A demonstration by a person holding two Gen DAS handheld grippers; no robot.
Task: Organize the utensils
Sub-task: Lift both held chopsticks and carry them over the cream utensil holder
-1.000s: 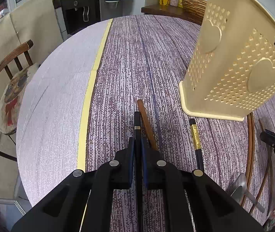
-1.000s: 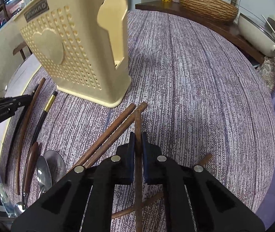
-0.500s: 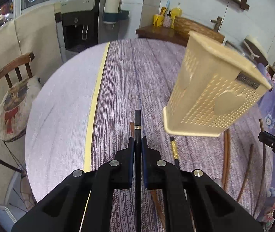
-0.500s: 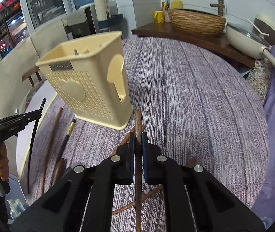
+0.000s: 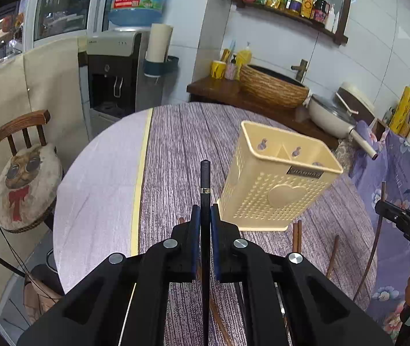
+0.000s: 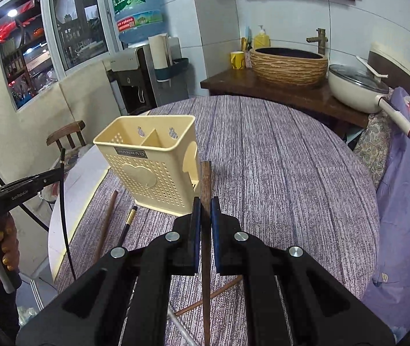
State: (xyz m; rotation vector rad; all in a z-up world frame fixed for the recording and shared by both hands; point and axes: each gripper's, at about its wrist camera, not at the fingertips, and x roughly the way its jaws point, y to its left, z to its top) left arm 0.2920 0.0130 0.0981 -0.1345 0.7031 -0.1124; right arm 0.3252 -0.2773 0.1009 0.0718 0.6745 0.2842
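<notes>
The round table [image 5: 176,150], covered in a purple streaked cloth with a paler bare strip and a yellow edge line to the left of the left gripper, spreads out below and ahead of both grippers. Beyond its far edge, ahead of the grippers, a dark wooden counter [image 6: 262,86] carries a woven basin [image 6: 288,65] and a cream pan [image 6: 355,89], and a water dispenser [image 5: 112,66] stands further left. A wooden chair [image 5: 23,173] with a cartoon cushion sits well off to the left of the left gripper. The cream utensil holder [image 5: 280,178], perforated and marked with a heart, stands upright on the cloth ahead and to the right of the left gripper; from the right gripper it lies ahead and to the left, with its divided top open. The left gripper [image 5: 205,216] is clamped tight on a black chopstick [image 5: 205,178] with a gold band, whose tip points forward past the fingers and clear of the table. The right gripper [image 6: 205,207] is likewise pinched closed on a brown wooden chopstick [image 6: 206,178], its end showing just beside the holder's near corner in that view. On the cloth below the grippers lie loose brown chopsticks [image 5: 296,236] near the holder's base, another black chopstick [image 6: 127,225] with a gold band to the left of the right gripper, and a brown one [image 6: 107,225] beside it. A hand [image 6: 0,248] grips the left tool's handle.
</notes>
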